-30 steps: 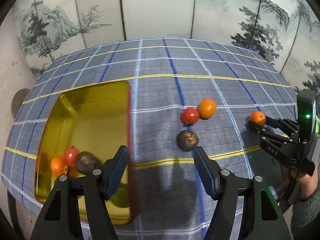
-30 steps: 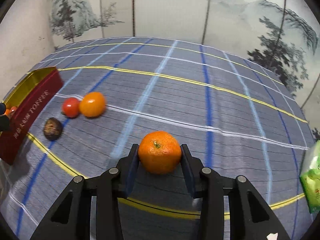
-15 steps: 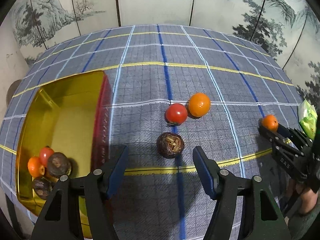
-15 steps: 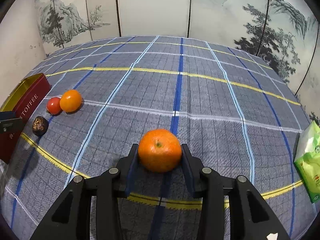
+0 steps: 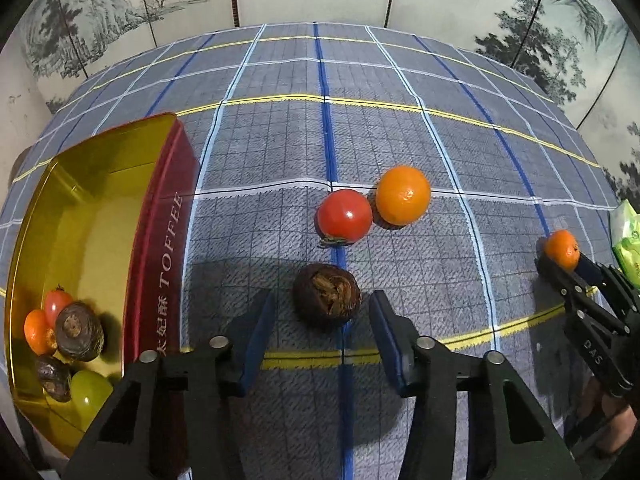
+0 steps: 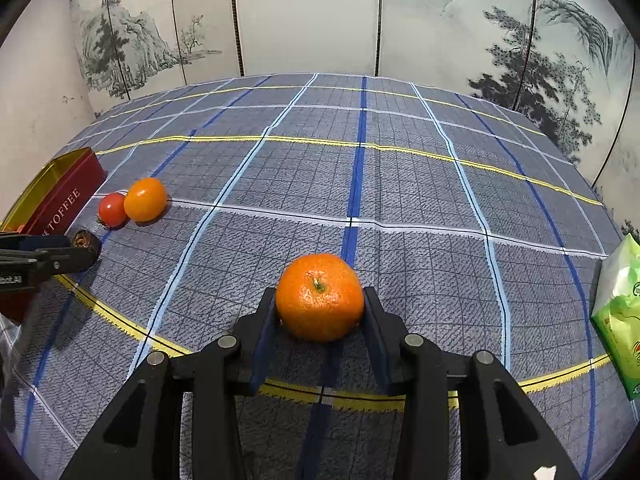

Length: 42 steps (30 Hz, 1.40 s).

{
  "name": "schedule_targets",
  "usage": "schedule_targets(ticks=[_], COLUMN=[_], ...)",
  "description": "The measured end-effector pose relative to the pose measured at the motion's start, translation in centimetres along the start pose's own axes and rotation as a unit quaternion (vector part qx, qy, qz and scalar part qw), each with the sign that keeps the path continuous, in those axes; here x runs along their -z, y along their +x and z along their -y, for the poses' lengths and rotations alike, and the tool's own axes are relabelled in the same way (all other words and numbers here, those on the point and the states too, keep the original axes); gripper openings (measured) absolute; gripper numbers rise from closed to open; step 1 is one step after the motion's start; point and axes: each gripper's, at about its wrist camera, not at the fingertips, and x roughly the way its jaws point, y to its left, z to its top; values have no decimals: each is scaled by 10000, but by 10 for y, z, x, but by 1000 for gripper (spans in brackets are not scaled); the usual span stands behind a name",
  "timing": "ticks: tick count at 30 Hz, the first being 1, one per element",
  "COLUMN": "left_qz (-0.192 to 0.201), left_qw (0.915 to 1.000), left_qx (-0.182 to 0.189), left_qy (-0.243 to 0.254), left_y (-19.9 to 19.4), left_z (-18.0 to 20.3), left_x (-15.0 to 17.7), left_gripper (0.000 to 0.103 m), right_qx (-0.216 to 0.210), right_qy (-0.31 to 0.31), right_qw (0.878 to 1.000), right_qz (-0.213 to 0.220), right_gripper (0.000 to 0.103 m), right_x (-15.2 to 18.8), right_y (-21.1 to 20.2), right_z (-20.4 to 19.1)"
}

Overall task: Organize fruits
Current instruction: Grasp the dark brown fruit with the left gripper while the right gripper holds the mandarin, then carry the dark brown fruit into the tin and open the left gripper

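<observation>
Looking into the gold-lined tin [image 5: 100, 216] is possible only from the left wrist view: its near corner holds a small tomato [image 5: 56, 306], a small orange fruit [image 5: 38, 332], two brown fruits [image 5: 79, 331] and a green fruit [image 5: 90, 394]. The right wrist view shows only the tin's red outer wall. That wall reads "TOFFEE" in both views; smaller characters beside the word are not legible.

The left claw [image 5: 320, 338] is spread wide and holds nothing. A brown wrinkled fruit [image 5: 327, 300] lies on the tabletop [image 5: 400, 140] just ahead of its fingertips, centred on the gap, touching neither finger. Beyond it, a red tomato [image 5: 345, 217] and an orange [image 5: 403, 195] sit touching each other.

The right claw [image 6: 320, 316] is closed on a mandarin [image 6: 319, 297], both pads against its sides, stem facing the camera. "DAS" is printed on this claw's finger in the left view. A green packet [image 6: 620, 312] lies at the far right tabletop edge; its print is unreadable.
</observation>
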Motion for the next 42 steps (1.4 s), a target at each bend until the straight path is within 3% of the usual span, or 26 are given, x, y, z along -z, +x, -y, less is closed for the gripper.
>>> schedule_targets(ticks=[3, 24, 42], left_qz=[-21, 43, 365], left_qw=[10000, 9991, 9984], left_qx=[73, 411, 421], left_qy=[-21, -48, -100], left_y=[3, -29, -67], left_z=[0, -10, -26], left_x=[-2, 7, 4], left_gripper=[37, 36, 37], right_qx=[2, 10, 15], right_qy=[-1, -18, -20], right_qw=[10000, 10000, 10000], right_qz=[-1, -8, -9], right_gripper=[39, 40, 40], right_x=[0, 0, 0], right_y=[0, 1, 1], right_z=[0, -2, -2])
